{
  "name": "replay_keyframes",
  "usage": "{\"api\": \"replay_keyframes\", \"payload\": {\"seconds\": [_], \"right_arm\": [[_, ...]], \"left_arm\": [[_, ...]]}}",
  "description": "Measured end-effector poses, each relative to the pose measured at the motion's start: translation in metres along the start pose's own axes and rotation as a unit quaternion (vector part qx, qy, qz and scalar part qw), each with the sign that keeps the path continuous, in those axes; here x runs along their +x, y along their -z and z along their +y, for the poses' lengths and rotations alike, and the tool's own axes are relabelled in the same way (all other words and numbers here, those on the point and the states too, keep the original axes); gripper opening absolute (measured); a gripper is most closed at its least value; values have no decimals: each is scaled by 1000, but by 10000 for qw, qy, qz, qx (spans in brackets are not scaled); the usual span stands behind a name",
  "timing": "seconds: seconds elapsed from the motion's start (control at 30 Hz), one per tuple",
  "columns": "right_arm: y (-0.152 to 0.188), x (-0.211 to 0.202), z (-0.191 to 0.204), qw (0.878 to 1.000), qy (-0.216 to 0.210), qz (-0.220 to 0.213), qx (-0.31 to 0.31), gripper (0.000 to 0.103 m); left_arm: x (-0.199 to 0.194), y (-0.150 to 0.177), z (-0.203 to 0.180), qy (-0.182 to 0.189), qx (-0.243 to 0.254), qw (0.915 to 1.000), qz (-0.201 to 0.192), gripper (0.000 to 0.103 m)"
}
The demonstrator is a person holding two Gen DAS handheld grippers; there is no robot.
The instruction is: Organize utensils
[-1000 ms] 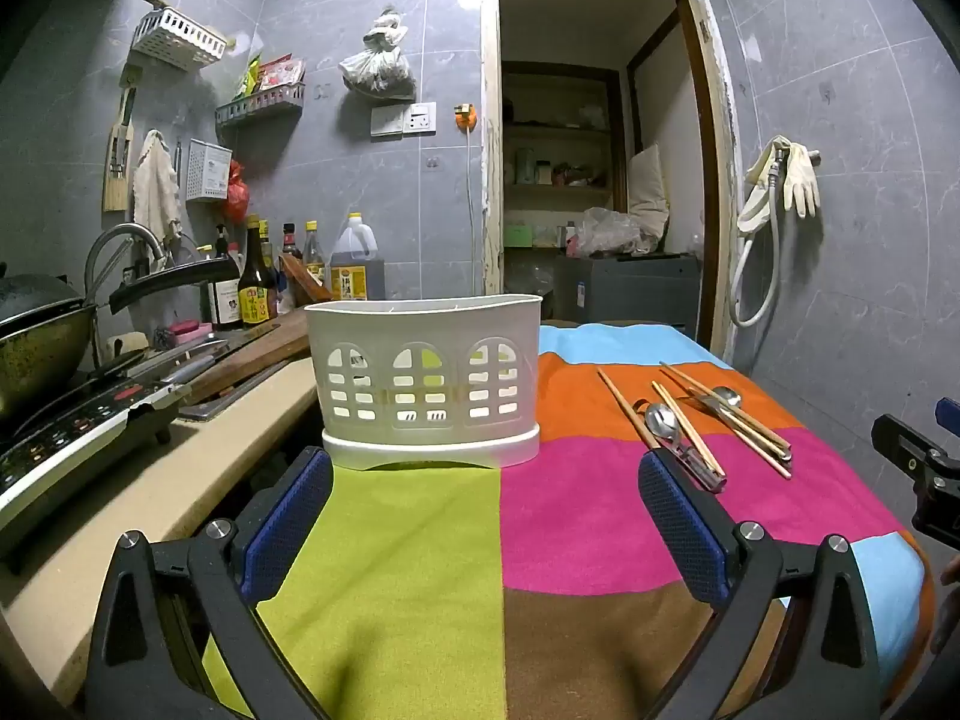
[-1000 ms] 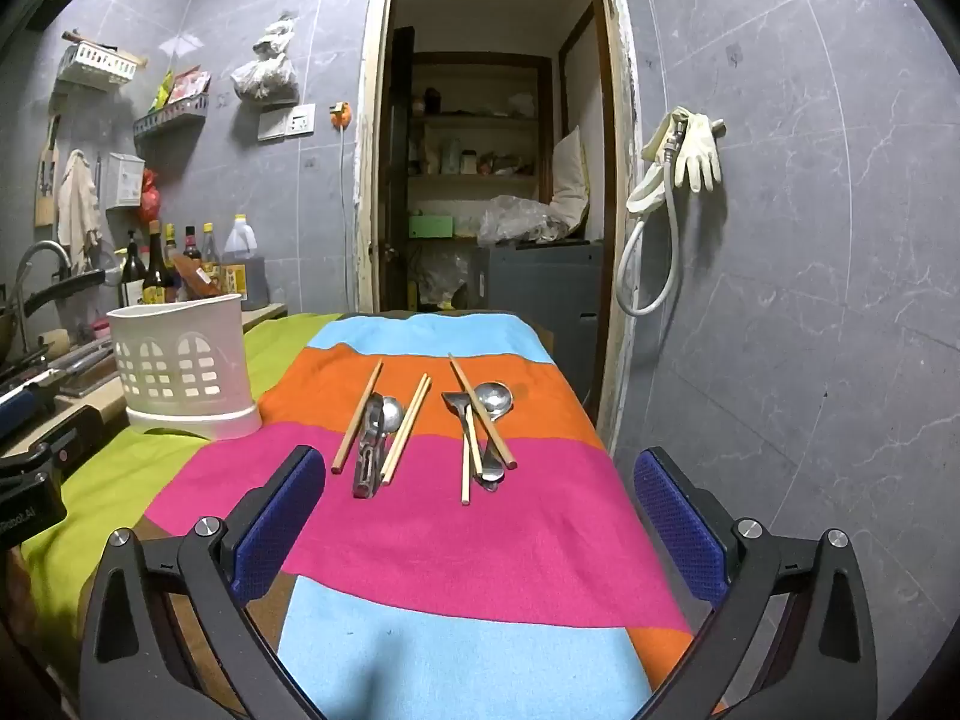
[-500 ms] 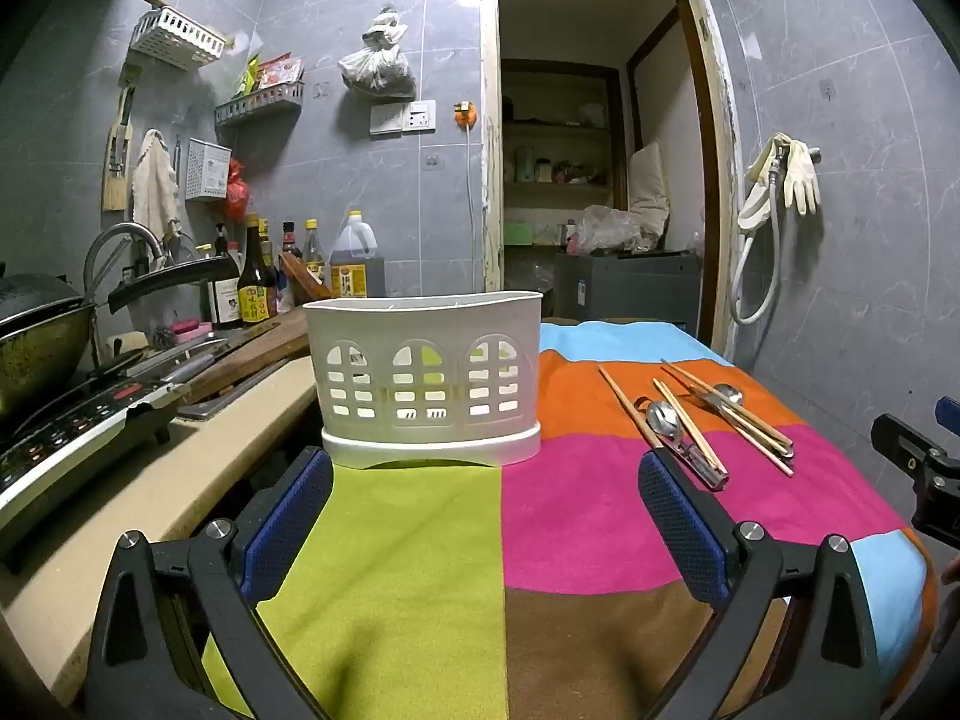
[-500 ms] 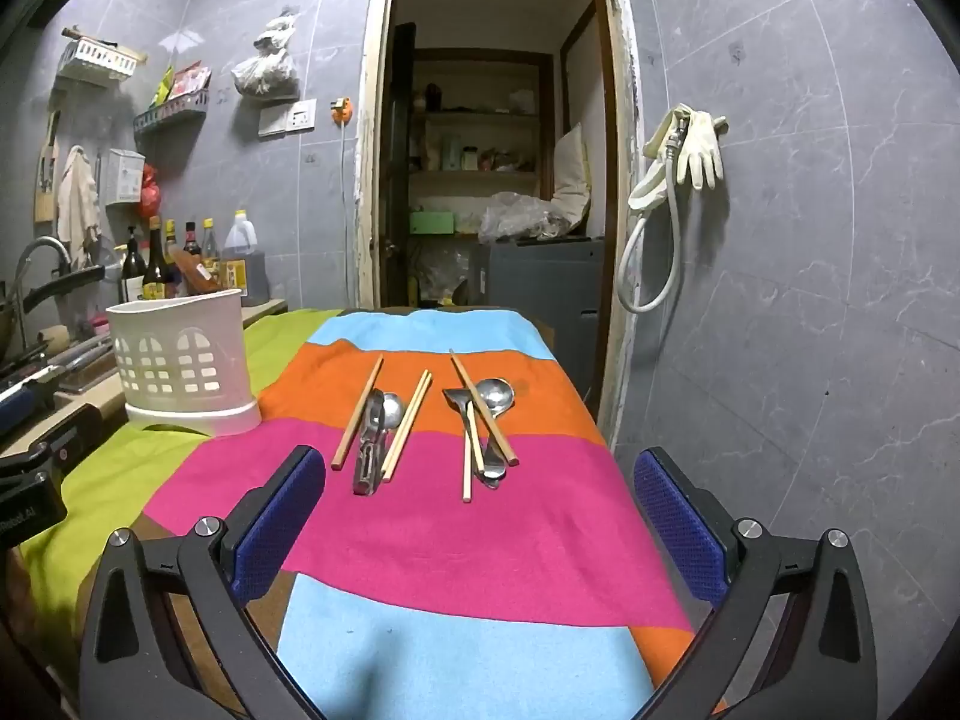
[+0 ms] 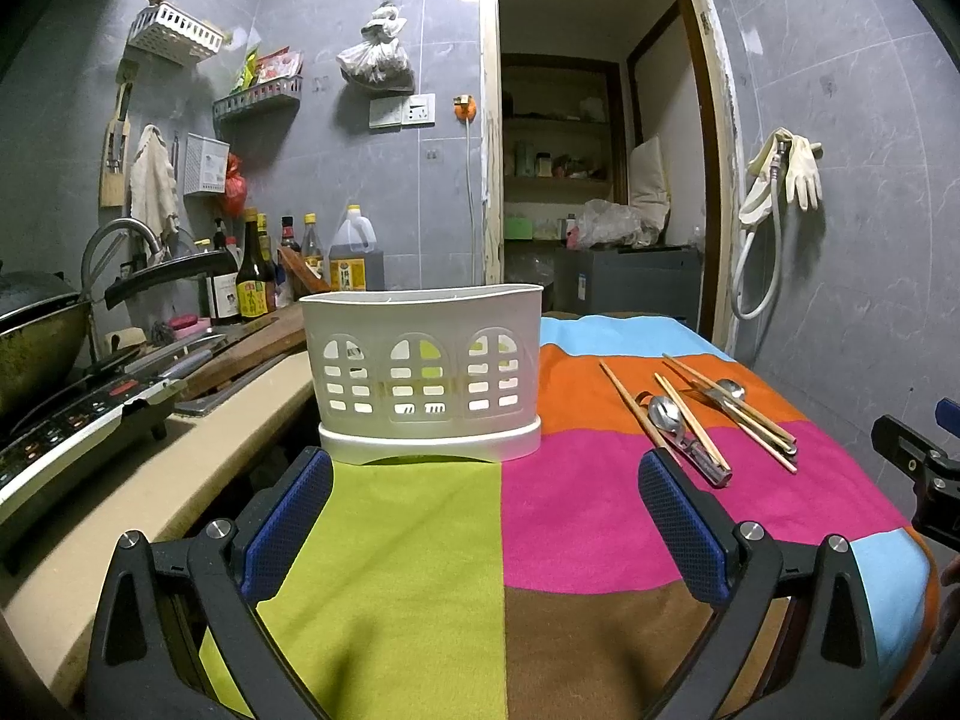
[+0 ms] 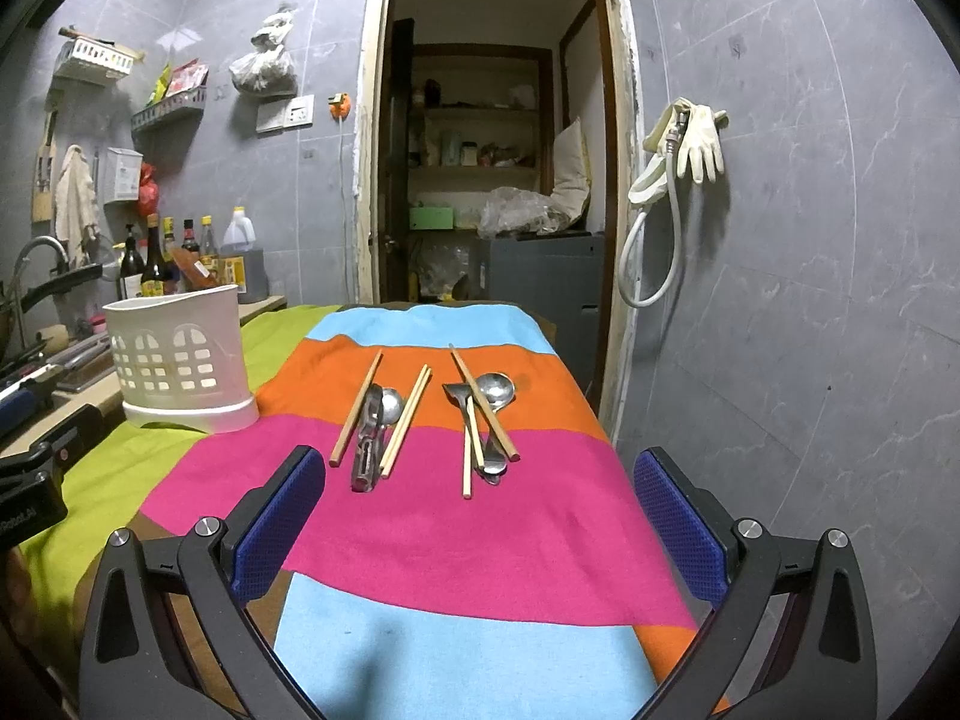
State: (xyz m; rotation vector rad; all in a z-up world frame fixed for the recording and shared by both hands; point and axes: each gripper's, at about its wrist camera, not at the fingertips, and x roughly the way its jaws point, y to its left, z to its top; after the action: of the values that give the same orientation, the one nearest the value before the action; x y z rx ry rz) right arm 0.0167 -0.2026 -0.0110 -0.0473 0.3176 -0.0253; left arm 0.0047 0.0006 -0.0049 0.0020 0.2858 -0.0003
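A white slotted utensil basket [image 5: 420, 363] stands on a striped cloth, also in the right wrist view [image 6: 177, 354]. Wooden chopsticks [image 6: 357, 408], steel spoons [image 6: 495, 390] and other cutlery lie in two loose groups on the orange and pink stripes, also in the left wrist view [image 5: 690, 414]. My left gripper [image 5: 486, 531] is open and empty, just in front of the basket. My right gripper [image 6: 480, 531] is open and empty, a short way before the cutlery.
The cloth-covered table [image 6: 456, 552] ends at the right by a grey tiled wall. A counter [image 5: 120, 480] with a stove, a wok [image 5: 36, 342] and bottles [image 5: 252, 282] runs along the left. An open doorway [image 6: 492, 180] lies behind.
Both grippers have barely moved. The right view has crept slightly forward toward the cutlery. Nothing was grasped or released.
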Motion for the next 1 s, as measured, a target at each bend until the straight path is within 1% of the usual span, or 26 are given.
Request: {"api": "replay_keyframes", "payload": {"seconds": [0.2, 0.37, 0.57, 0.67, 0.77, 0.9, 1.0], "right_arm": [[2, 3, -4, 10000, -2, 55, 47, 103], [0, 5, -7, 9999, 63, 73, 63, 103], [-1, 12, -12, 9999, 88, 112, 45, 103], [-4, 17, -14, 9999, 93, 129, 32, 103], [-7, 23, -19, 9998, 152, 111, -57, 103], [-15, 32, -22, 9994, 207, -14, -291, 103], [-24, 40, -27, 9987, 183, -121, -458, 103]], "left_arm": [[-3, 1, -1, -13, -4, 10000, 5, 100], [8, 1, 3, -35, -68, 10000, 39, 100], [14, -8, 5, -121, -136, 9998, -31, 100], [19, -13, 2, -137, -91, 9999, -47, 100], [26, -18, -2, -165, -27, 9998, -67, 100], [37, -29, -9, -116, 9, 9999, -70, 100], [49, -38, -18, -226, 190, 9996, -33, 100]]}}
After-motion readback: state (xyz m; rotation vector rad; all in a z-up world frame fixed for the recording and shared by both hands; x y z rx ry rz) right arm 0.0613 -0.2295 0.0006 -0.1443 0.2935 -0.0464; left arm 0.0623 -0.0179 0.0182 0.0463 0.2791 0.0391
